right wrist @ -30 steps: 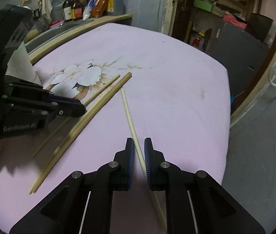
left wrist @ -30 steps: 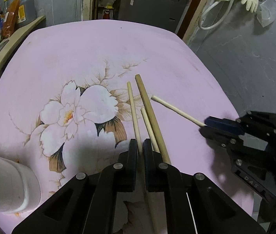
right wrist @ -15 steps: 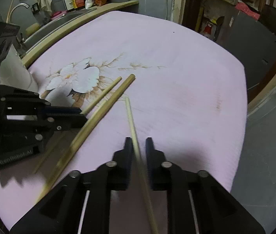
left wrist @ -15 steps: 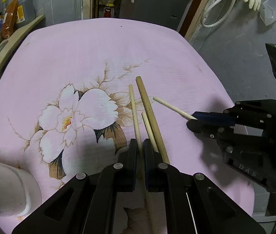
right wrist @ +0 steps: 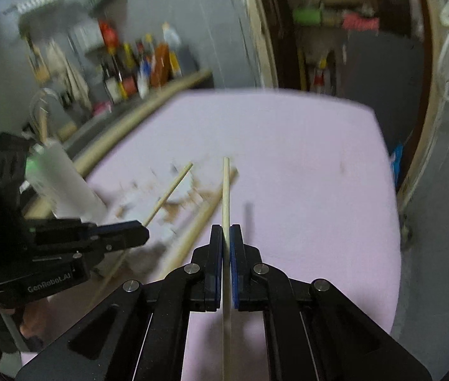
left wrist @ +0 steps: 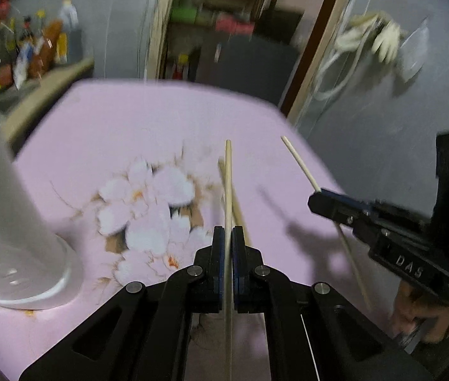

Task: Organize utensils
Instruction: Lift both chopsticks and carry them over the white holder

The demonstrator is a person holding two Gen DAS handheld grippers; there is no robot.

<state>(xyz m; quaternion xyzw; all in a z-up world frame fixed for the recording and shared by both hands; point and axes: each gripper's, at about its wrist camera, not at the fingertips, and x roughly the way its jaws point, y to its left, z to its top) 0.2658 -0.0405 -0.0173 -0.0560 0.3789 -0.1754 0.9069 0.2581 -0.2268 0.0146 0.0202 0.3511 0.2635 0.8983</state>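
In the left wrist view, a thin wooden chopstick [left wrist: 228, 197] is clamped between the jaws of the left gripper [left wrist: 228, 241], lifted above the pink desk [left wrist: 167, 120], the white holder [left wrist: 8, 235] near left. In the right wrist view, a second chopstick [right wrist: 225, 197] is pinched by the right gripper [right wrist: 225, 238]; a thicker stick [right wrist: 199, 222] is left lying. Light, stiff, slippery sticks are judged best gripped mid-shaft.

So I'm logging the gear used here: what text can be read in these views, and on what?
"DAS" on the right gripper body, left wrist view.
"GenRobot.AI" on the left gripper body, right wrist view.
Labels on the shelf bottles are too blurred to read.
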